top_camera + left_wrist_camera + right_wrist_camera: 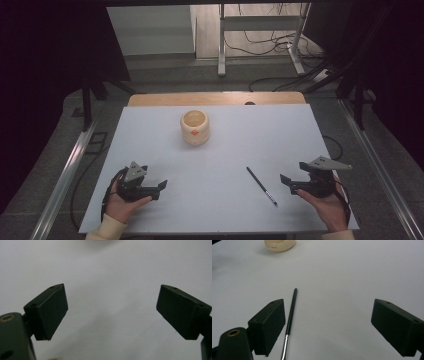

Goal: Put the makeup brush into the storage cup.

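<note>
White sheeting covered the table [220, 150], and on it we noted two items: a slim black pen [261, 186] with a silvery end lying flat toward the near right, and a cream-coloured cup [194, 127] standing upright well beyond it, near the far middle. The pen and cup were well apart.

Our right gripper [286, 181] rested low at the near right, just beside the pen, jaws spread wide and holding nothing. In the right gripper view the pen [290, 319] lay close against the inner face of the left-hand jaw, its dark tip aimed toward the cup [279, 245]. Our left gripper [161, 187] sat at the near left, jaws likewise spread and empty over bare sheet.

We judged this the opening step: nothing gripped yet, with the pen as the likely first pick and the cup the likely place for it. The next move called for shifting the right gripper sideways so the pen's barrel sat centred between the jaws, lowering to the sheet, then closing gently, since a thin round barrel could roll or slip out.
</note>
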The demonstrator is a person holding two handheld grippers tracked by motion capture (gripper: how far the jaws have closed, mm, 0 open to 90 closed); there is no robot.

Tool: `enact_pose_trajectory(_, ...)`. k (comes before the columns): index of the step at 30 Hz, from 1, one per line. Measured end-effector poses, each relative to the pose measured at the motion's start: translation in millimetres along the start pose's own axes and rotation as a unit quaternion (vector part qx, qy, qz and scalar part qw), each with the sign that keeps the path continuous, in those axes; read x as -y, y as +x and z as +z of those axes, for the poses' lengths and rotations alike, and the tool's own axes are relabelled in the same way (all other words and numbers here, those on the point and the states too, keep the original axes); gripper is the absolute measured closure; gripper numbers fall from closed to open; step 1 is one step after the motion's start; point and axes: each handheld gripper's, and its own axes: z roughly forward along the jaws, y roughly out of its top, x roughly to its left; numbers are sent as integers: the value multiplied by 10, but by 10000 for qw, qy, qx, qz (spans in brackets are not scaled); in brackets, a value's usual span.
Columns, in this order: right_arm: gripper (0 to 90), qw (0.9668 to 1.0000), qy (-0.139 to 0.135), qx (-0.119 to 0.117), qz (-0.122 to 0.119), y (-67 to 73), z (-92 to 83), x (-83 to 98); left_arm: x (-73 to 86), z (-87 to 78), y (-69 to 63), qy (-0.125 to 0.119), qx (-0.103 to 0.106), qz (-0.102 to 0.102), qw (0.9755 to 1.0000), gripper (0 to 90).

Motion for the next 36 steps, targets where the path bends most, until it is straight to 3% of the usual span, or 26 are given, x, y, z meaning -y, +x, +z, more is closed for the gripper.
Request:
enact_pose_trajectory(16, 135, 9991, 223, -313, -176, 242, 69, -166, 20, -27, -11, -5, -15, 23, 10000, 108)
enact_pose_trajectory(36, 147, 9963, 716, -372, -298, 436, 200, -239, 25, -30, -8, 3, -11, 37, 10000, 108)
